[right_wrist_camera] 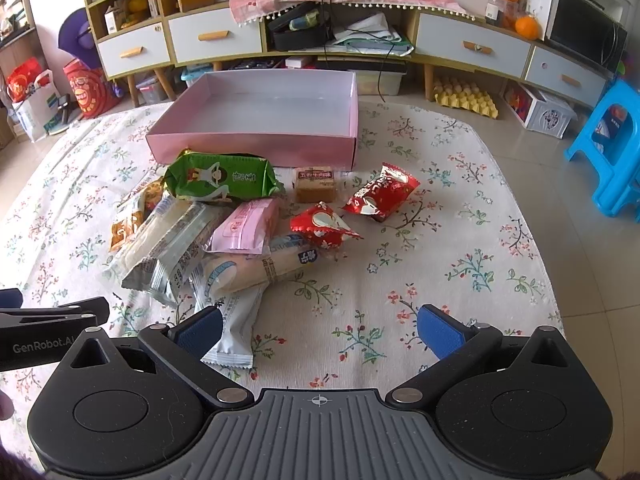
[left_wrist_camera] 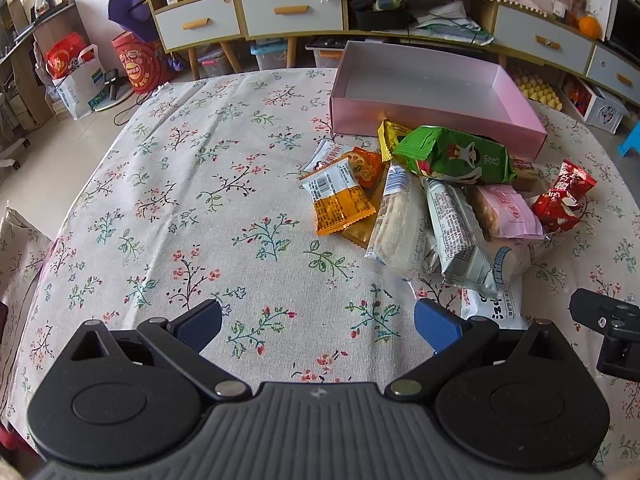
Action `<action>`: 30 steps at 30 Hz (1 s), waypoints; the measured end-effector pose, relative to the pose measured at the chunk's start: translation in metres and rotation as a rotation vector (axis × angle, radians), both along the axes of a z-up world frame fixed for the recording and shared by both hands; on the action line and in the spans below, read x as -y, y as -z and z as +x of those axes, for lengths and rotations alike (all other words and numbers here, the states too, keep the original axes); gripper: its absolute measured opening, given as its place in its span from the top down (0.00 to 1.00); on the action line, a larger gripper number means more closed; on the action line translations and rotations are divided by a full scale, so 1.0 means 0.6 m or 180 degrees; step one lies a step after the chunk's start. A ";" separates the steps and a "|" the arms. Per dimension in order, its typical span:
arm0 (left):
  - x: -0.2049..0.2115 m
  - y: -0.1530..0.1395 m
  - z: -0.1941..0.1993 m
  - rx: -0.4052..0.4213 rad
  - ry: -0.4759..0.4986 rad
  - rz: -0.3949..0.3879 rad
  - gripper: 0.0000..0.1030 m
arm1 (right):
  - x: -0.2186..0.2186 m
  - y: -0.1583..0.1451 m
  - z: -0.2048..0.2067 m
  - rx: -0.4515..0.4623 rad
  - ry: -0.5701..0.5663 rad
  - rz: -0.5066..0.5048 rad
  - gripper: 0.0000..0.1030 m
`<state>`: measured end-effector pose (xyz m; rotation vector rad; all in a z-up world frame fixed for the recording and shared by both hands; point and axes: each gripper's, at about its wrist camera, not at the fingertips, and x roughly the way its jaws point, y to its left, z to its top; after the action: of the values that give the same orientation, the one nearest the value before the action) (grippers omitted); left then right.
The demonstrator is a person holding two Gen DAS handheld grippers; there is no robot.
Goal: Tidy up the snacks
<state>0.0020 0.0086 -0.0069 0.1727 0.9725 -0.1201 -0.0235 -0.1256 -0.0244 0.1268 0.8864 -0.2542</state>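
On the floral surface [left_wrist_camera: 168,184] there's loads of bare cloth left of the snack pile [right_wrist_camera: 224,232], one pink box [right_wrist_camera: 256,120] just behind it, two red packets [right_wrist_camera: 382,194], left tongs [left_wrist_camera: 318,326] and right tongs [right_wrist_camera: 318,330] both spread wide, holding nothing

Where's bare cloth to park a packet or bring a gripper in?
Free: the wide stretch of tablecloth left of the orange packet, the cloth right of the red packets, and inside the pink box. Crowded: the snack pile right in front of the box.
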 end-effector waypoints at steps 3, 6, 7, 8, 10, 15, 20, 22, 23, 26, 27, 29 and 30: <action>0.000 0.000 0.000 -0.0007 0.0001 -0.0002 0.00 | 0.000 0.000 0.000 0.0003 0.0001 0.0000 0.00; 0.000 0.000 0.001 -0.0007 0.0000 -0.0006 0.00 | 0.000 0.000 0.000 0.0004 0.0001 -0.0001 0.00; 0.000 0.000 0.001 -0.0009 0.0002 -0.0008 0.00 | 0.000 0.001 0.000 0.0002 0.0000 -0.0002 0.00; -0.001 0.000 0.001 -0.0010 0.0004 -0.0011 0.00 | 0.000 0.001 0.000 0.0001 0.0000 -0.0001 0.00; 0.000 0.000 0.002 -0.0011 0.0007 -0.0016 0.00 | 0.000 0.000 0.000 0.0004 -0.0002 -0.0001 0.00; 0.000 -0.001 0.002 -0.0012 0.0002 -0.0027 0.00 | -0.001 0.000 0.001 0.0004 0.0008 -0.0027 0.00; 0.007 -0.005 0.004 -0.0001 0.0089 -0.0007 0.00 | 0.003 -0.007 0.003 0.0022 0.0028 0.0021 0.00; 0.009 -0.008 0.006 0.0023 0.0137 0.0003 0.00 | 0.006 -0.014 0.003 0.0068 0.0036 0.0016 0.00; 0.009 -0.010 0.007 0.0038 0.0151 -0.0005 0.00 | 0.005 -0.019 0.003 0.0104 0.0031 -0.0009 0.00; 0.009 -0.021 0.014 0.0088 0.0205 -0.0018 0.00 | 0.004 -0.033 0.006 0.0222 -0.0011 -0.0091 0.00; 0.009 -0.024 0.017 0.0088 0.0223 -0.0022 0.00 | 0.004 -0.037 0.008 0.0239 -0.0028 -0.0104 0.00; 0.008 -0.029 0.028 0.0059 0.0260 -0.0073 0.00 | 0.007 -0.044 0.014 0.0239 -0.0057 -0.0093 0.00; 0.008 -0.031 0.032 0.0041 0.0280 -0.0100 0.00 | 0.008 -0.047 0.018 0.0240 -0.0072 -0.0069 0.00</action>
<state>0.0214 0.0035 0.0115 0.1871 0.9498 -0.2147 -0.0128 -0.1306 0.0037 0.1056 0.8095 -0.2362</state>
